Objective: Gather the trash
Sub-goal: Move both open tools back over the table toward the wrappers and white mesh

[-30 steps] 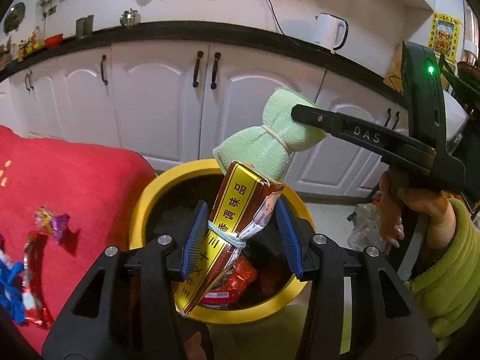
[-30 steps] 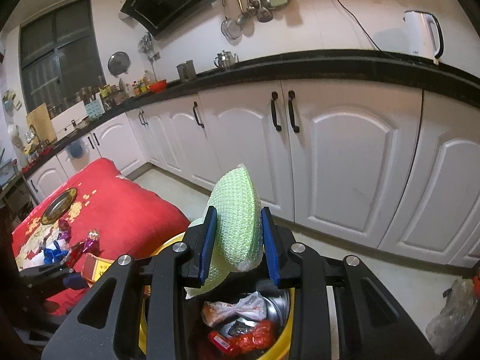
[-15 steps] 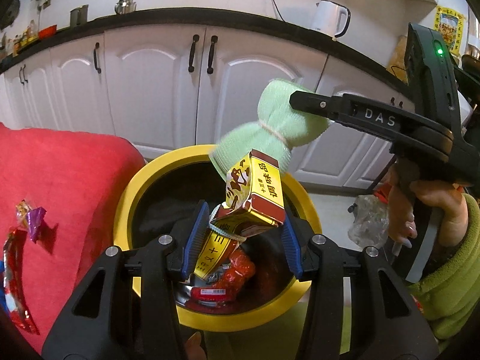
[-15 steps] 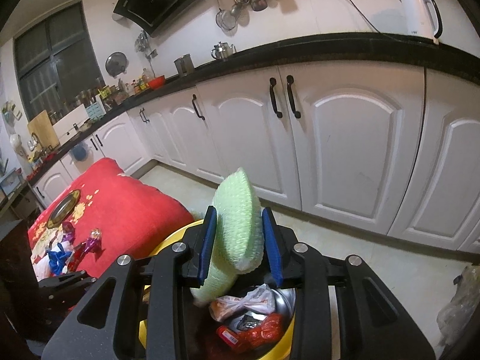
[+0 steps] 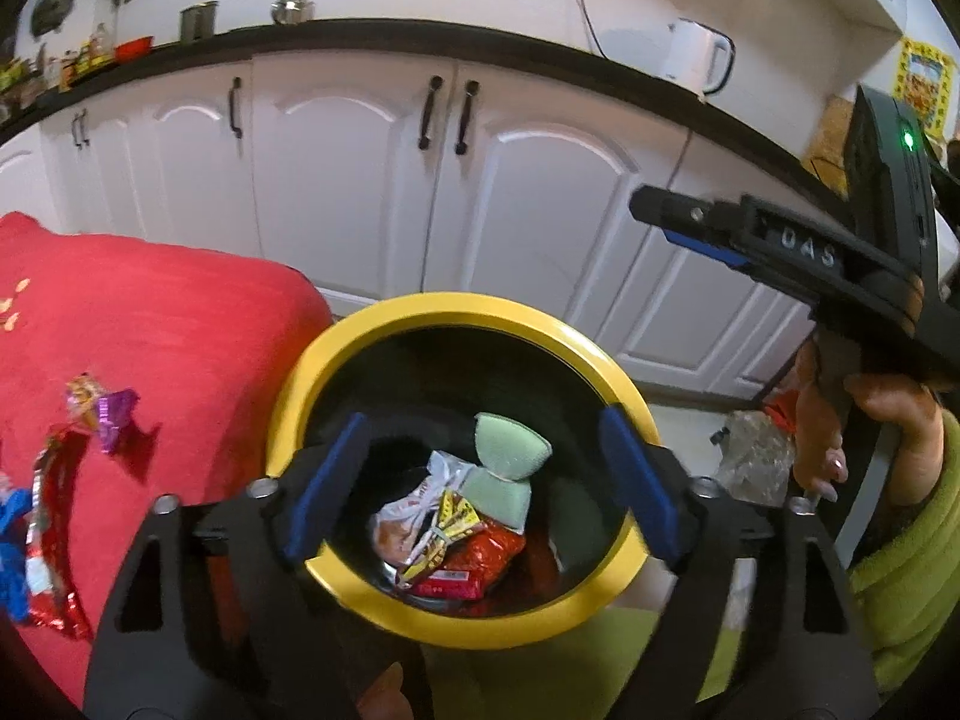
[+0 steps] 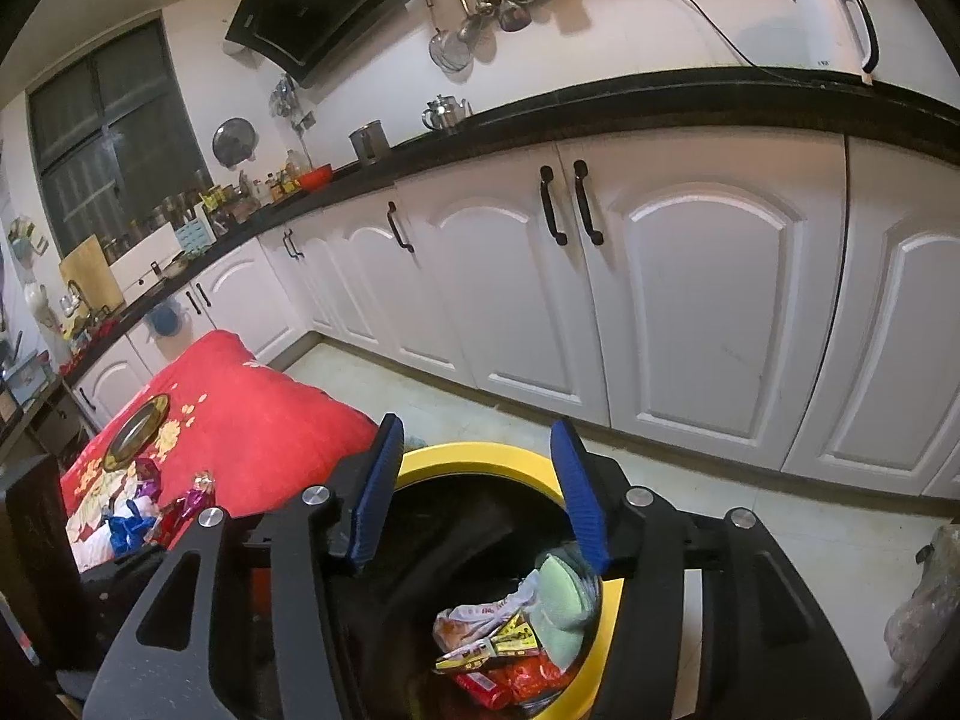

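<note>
Both jaws have just been opening, nothing between them: left gripper (image 5: 480,480) wide, right gripper (image 6: 477,495) roughly half spread. One yellow-rimmed bin (image 5: 372,336) below both. Inside: one green sponge (image 5: 504,468), long axis running 12 to 6 o'clock, one yellow-red packet (image 5: 444,531) at its 7 o'clock, long axis 1 to 7. Red cloth (image 5: 150,324) at 9 o'clock holds several wrappers (image 5: 99,411); count unclear.

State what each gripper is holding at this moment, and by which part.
Nothing is held. The left gripper and right gripper have just been opening, nothing between them; the green sponge lies in the yellow bin.
</note>
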The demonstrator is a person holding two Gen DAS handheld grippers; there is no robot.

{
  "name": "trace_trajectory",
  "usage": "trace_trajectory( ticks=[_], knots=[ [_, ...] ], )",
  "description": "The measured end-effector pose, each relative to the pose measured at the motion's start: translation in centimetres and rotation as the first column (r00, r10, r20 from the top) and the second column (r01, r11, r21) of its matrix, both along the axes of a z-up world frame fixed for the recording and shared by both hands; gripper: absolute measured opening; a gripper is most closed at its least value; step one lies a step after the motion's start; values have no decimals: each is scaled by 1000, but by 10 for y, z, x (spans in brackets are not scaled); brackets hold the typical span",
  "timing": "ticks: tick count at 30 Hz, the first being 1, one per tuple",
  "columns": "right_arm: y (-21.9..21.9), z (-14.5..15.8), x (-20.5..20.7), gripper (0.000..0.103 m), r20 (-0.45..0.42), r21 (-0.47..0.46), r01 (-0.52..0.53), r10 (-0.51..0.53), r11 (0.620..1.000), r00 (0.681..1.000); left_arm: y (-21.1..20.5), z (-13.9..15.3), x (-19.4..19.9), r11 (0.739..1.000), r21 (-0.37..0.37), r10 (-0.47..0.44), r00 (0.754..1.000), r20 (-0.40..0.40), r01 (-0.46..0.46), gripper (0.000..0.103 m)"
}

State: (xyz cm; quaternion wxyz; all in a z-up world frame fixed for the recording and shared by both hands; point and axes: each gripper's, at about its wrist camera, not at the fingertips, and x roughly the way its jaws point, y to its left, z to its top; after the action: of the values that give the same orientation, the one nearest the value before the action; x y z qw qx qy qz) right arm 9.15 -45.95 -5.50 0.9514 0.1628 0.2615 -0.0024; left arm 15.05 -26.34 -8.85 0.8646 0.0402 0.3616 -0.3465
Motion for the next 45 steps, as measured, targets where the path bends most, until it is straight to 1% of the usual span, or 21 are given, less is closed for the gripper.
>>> trace_trajectory(
  ticks=[4,12,18,24,37,45],
  knots=[
    [8,4,-1,53,12,-13,-14,14,1000,1000,11,9,-2,999,-9,52,998,25,-52,92],
    [19,14,-4,58,40,-26,-37,38,999,998,35,28,-4,990,-24,140,986,87,-139,92],
    [30,23,-7,60,56,-37,-62,64,997,996,48,42,-9,985,-44,173,977,128,-169,92],
    [42,31,-10,62,71,-48,-83,86,995,994,63,50,-12,977,-62,211,967,144,-204,92],
    [77,45,-11,67,83,-75,-148,154,986,984,106,71,-19,949,-99,314,929,196,-299,92],
    [110,49,-11,67,74,-95,-220,227,971,971,138,77,-24,925,-103,379,901,212,-365,92]
  ],
)
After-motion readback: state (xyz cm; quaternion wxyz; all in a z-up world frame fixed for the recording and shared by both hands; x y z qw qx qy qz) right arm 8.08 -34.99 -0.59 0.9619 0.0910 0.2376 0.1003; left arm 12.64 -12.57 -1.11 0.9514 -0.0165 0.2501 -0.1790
